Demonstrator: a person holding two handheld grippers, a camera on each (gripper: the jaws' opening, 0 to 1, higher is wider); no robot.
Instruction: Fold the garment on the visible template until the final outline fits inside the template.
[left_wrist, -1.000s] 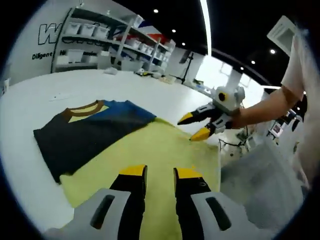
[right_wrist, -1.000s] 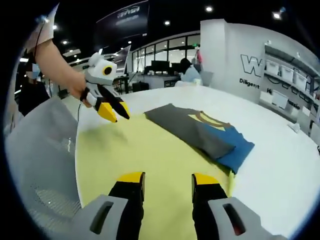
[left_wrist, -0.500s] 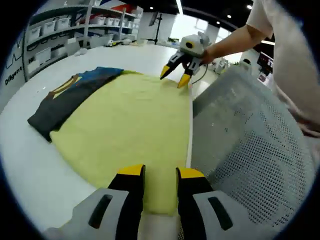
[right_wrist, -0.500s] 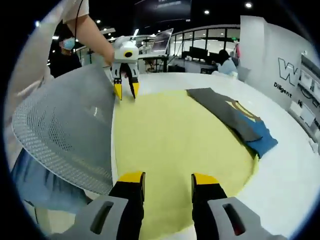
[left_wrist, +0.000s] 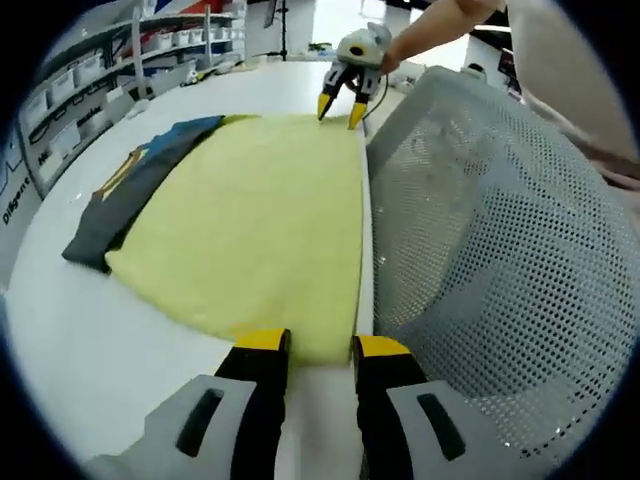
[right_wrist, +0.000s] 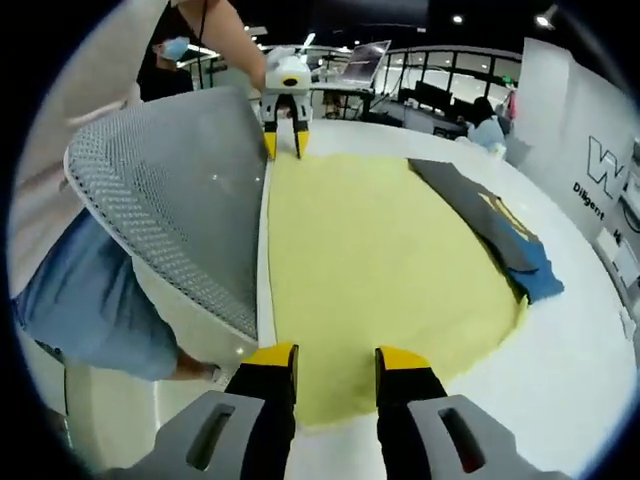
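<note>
A folded garment (left_wrist: 125, 190), dark grey with a blue part and a yellow-brown collar, lies along the far edge of the yellow template cloth (left_wrist: 265, 215) on the white table (left_wrist: 60, 330). My left gripper (left_wrist: 321, 345) hangs open over the template's near edge, holding nothing. At the template's far corner my right gripper (left_wrist: 337, 112) stands open in a person's hand. In the right gripper view the garment (right_wrist: 505, 235) lies right of the template (right_wrist: 380, 270). There my right gripper (right_wrist: 335, 352) is open over the near edge, and the left gripper (right_wrist: 285, 151) is open at the far corner.
A grey mesh chair back (left_wrist: 500, 230) presses against the table's edge beside the template, also seen as the chair back (right_wrist: 170, 190) on the left of the right gripper view. Shelves with bins (left_wrist: 100, 70) stand beyond the table. A person's blue clothing (right_wrist: 80, 300) is behind the chair.
Both grippers have drawn back from the garment to opposite corners of the template's near side. The jaws stay open and the garment lies as before.
</note>
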